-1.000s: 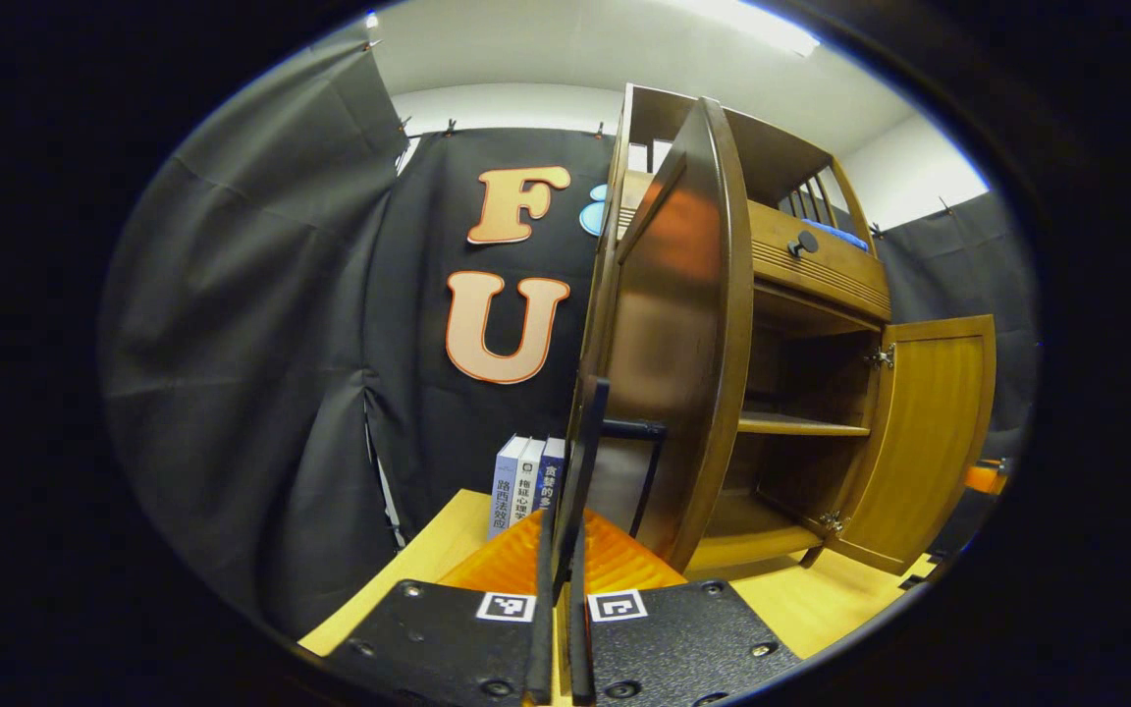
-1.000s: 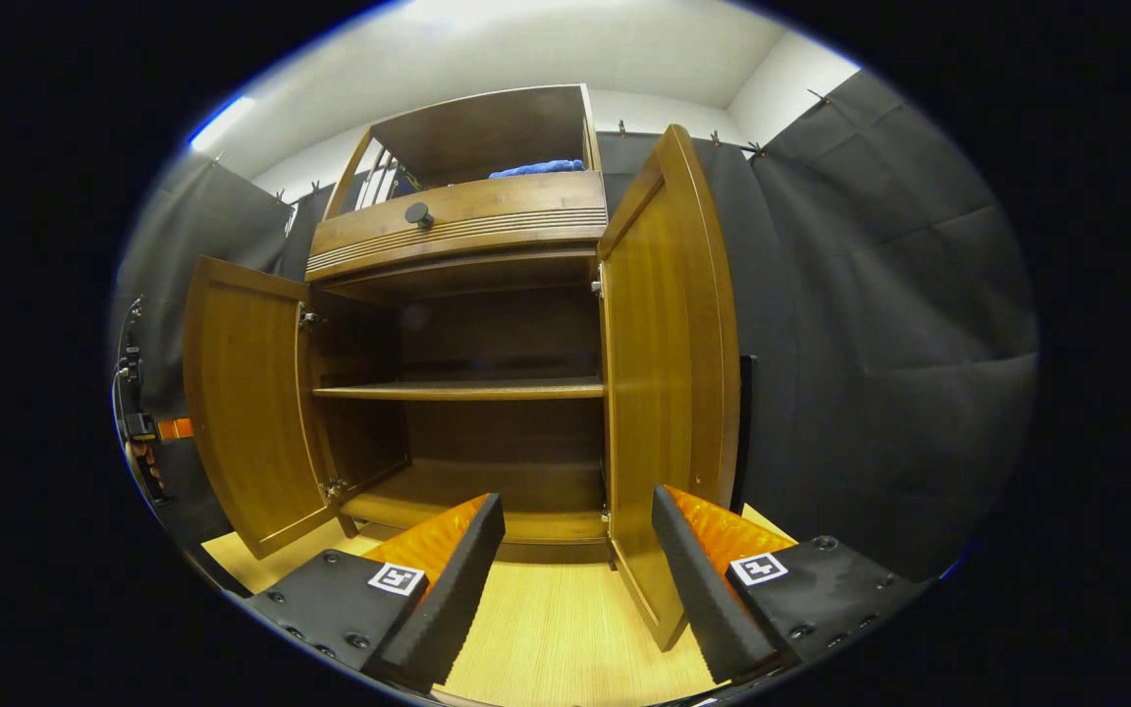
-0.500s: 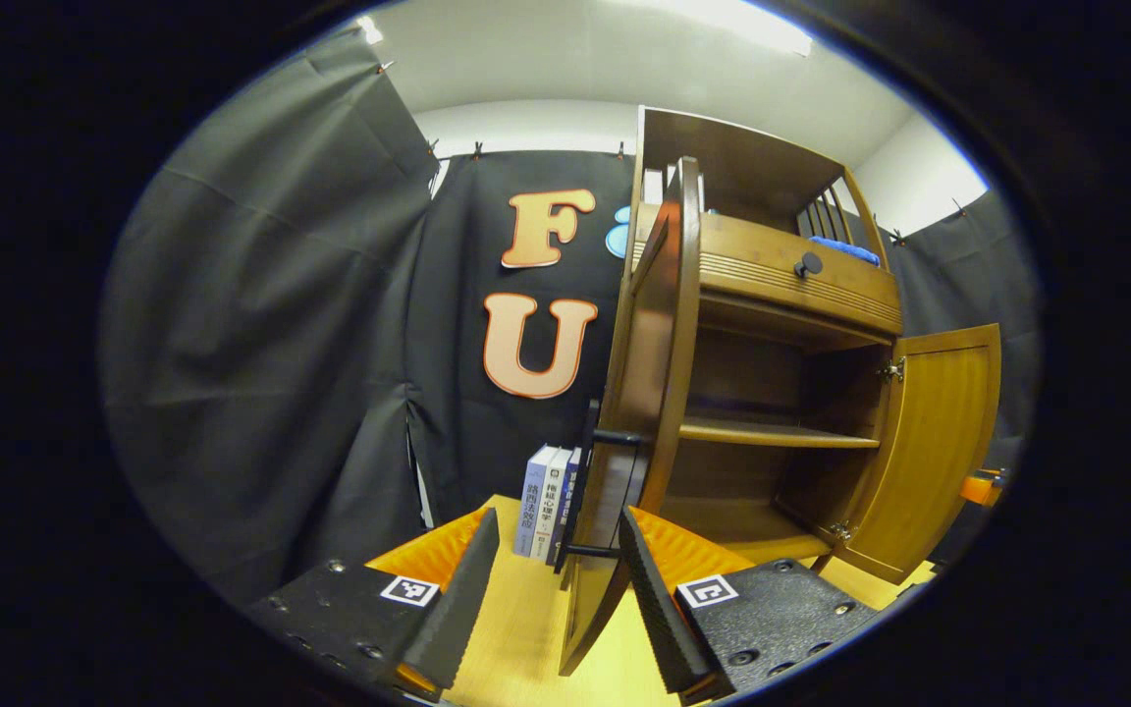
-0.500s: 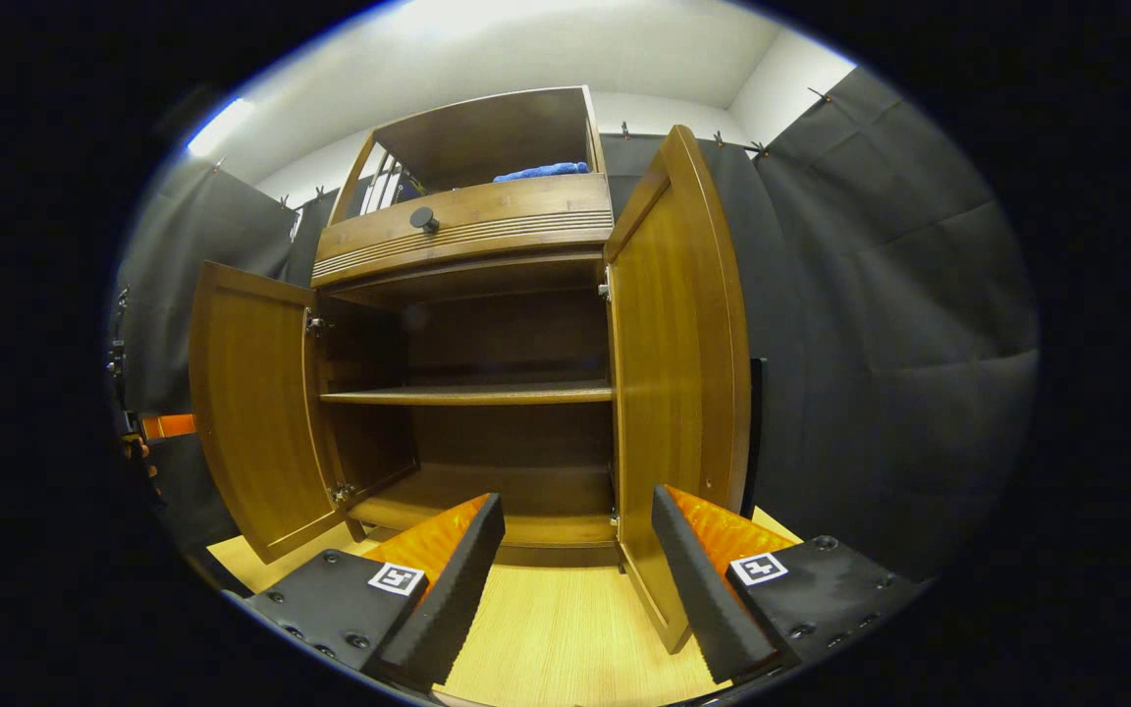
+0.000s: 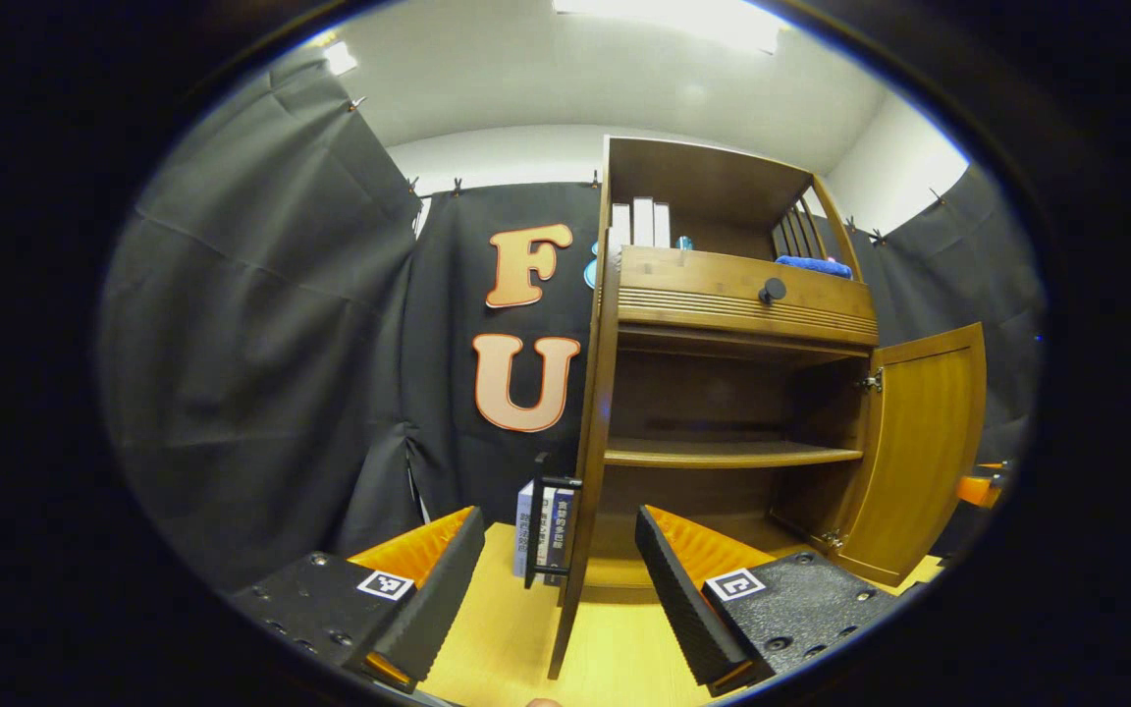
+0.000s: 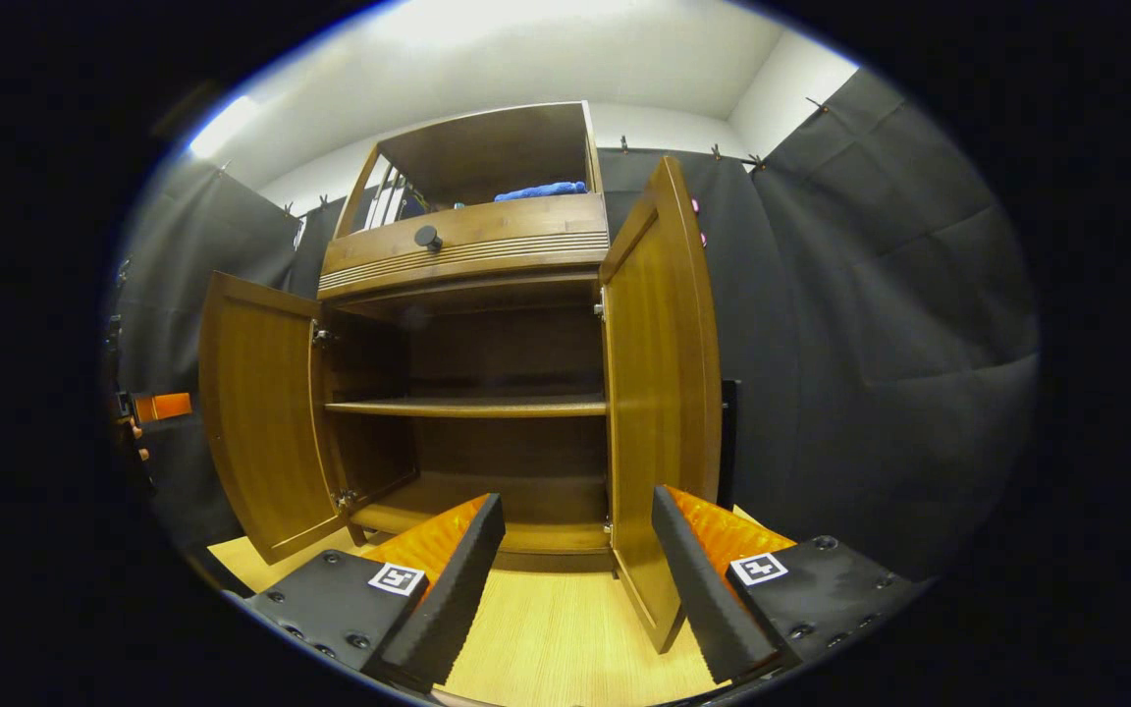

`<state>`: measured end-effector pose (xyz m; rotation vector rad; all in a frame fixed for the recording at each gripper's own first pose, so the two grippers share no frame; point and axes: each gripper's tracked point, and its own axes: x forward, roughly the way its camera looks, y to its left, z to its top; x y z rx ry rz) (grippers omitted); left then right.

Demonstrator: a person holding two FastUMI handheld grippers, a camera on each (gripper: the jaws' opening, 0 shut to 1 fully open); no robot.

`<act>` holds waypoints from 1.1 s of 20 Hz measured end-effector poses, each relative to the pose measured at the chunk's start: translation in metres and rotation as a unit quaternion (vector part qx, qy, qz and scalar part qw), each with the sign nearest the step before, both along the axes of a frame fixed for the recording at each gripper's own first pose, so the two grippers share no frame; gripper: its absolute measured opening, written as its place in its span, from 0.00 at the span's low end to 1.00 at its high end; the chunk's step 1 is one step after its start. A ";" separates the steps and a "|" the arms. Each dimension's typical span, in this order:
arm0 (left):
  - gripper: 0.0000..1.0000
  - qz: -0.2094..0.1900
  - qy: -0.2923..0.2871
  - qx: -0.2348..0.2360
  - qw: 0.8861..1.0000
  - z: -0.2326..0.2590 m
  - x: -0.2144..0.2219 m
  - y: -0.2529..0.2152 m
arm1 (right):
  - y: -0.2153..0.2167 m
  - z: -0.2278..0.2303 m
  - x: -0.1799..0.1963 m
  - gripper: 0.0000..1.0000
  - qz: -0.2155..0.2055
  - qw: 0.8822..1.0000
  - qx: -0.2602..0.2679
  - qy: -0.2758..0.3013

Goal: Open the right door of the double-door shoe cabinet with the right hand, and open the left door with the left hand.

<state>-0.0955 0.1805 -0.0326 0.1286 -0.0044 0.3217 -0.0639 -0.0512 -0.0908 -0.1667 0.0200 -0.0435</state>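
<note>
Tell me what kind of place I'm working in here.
Likely a staged recording booth, not a home: black cloth walls clipped up around a wooden shoe cabinet standing on a light wood tabletop, with books beside it.

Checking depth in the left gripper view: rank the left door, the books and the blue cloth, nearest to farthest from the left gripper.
1. Left door, edge-on between the open jaws.
2. Books, standing behind the door.
3. Blue cloth, high up, upper right.

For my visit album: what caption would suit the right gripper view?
Open right gripper faces the shoe cabinet, left door and right door swung open.
</note>
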 end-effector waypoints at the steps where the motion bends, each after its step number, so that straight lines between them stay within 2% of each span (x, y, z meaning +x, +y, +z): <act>1: 0.89 -0.005 0.000 0.000 1.000 0.001 0.001 -0.004 | -0.002 0.002 -0.001 0.98 -0.001 1.000 0.000 -0.003; 18: 0.89 -0.032 0.006 -0.022 0.999 -0.009 0.014 -0.030 | -0.018 0.007 -0.011 0.98 -0.012 1.000 0.001 -0.015; 19: 0.93 -0.033 0.005 -0.023 0.999 -0.008 0.013 -0.030 | -0.019 0.007 -0.011 0.98 -0.012 1.000 0.001 -0.016; 20: 0.89 -0.034 0.004 -0.023 0.999 -0.008 0.013 -0.031 | -0.018 0.007 -0.012 0.98 -0.012 1.000 0.001 -0.016; 21: 0.93 -0.034 0.004 -0.022 0.999 -0.007 0.013 -0.031 | -0.019 0.006 -0.012 0.98 -0.012 1.000 0.001 -0.016; 22: 0.89 -0.034 0.003 -0.021 0.999 -0.007 0.013 -0.031 | -0.019 0.006 -0.013 0.98 -0.012 1.000 0.001 -0.016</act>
